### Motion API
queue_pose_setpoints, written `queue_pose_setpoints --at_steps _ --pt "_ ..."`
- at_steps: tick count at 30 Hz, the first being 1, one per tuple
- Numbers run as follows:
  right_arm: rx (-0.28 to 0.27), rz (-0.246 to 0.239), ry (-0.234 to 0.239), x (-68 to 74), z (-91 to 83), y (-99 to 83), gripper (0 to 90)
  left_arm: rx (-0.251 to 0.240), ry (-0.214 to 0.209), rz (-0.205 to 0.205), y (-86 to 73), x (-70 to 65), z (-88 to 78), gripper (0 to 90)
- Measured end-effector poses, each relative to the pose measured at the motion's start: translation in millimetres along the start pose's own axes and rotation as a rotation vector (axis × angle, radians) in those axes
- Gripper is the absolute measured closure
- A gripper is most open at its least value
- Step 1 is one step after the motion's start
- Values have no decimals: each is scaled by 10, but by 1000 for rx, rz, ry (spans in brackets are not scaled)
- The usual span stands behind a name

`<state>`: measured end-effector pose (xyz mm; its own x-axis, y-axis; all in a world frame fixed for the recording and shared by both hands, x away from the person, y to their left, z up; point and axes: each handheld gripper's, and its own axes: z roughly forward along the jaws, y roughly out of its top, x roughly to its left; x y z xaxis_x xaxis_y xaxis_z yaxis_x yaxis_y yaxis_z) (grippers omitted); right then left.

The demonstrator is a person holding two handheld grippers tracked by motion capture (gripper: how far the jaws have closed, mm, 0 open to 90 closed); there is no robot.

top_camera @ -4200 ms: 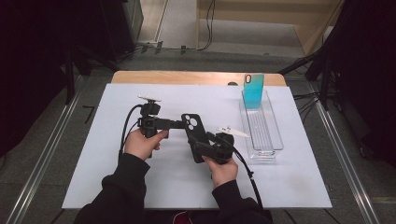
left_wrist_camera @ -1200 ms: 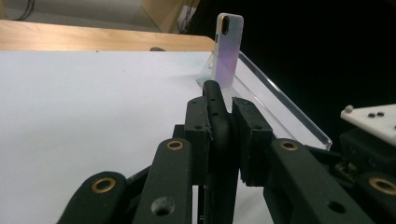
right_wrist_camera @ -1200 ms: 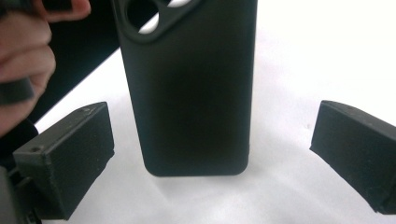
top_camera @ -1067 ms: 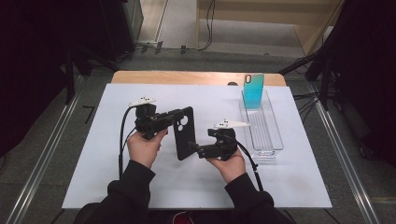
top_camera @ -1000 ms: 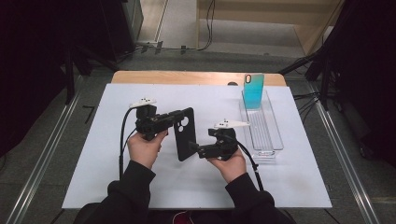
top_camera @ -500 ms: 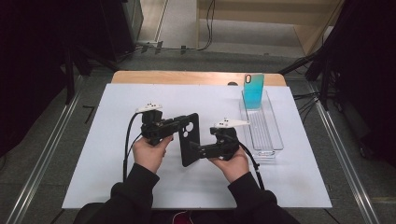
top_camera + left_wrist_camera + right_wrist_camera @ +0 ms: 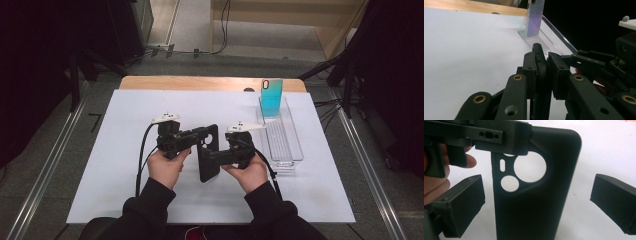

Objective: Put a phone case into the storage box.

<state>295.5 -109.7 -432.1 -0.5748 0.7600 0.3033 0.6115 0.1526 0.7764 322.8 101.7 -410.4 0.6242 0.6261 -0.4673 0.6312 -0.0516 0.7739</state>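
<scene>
1. A room with dark surroundings and a grey floor [image 7: 50, 165] is seen from the high view; metal rails run along both sides of the bench.
2. A bench [image 7: 120, 85] with a wooden far edge is covered by a white sheet [image 7: 100, 150], which is bare apart from the items below.
3. A clear plastic tray [image 7: 295, 155] lies at the right of the sheet; a teal phone [image 7: 272, 97] is stood upright at its far end.
4. A black phone case [image 7: 209, 160] is held above the middle of the sheet, between the two hands, well apart from the tray.
5. The left gripper [image 7: 192, 140] is clamped on the case's top edge near the camera cut-outs; in the left gripper view its jaws are pressed on either side of the thin rim [image 7: 539, 65].
6. The right gripper [image 7: 536, 202] has its jaws apart, one on each side of the case [image 7: 534, 202], neither touching it.
7. Risk, as judged: with one narrow edge gripped, the soft case could twist or slip free if the right jaws are closed off-centre.
</scene>
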Motion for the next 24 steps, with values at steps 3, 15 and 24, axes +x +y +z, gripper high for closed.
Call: queue_pose_setpoints --at_steps 3,15,24 --pt "4 -10 -2 3 -3 -1 27 5 -2 -7 -15 -30 6 776" --pt "16 -16 -13 7 73 9 33 8 -8 -16 -71 -106 48 776" --pt "-9 -11 -7 18 94 32 83 -11 5 -10 -81 -120 42 776"
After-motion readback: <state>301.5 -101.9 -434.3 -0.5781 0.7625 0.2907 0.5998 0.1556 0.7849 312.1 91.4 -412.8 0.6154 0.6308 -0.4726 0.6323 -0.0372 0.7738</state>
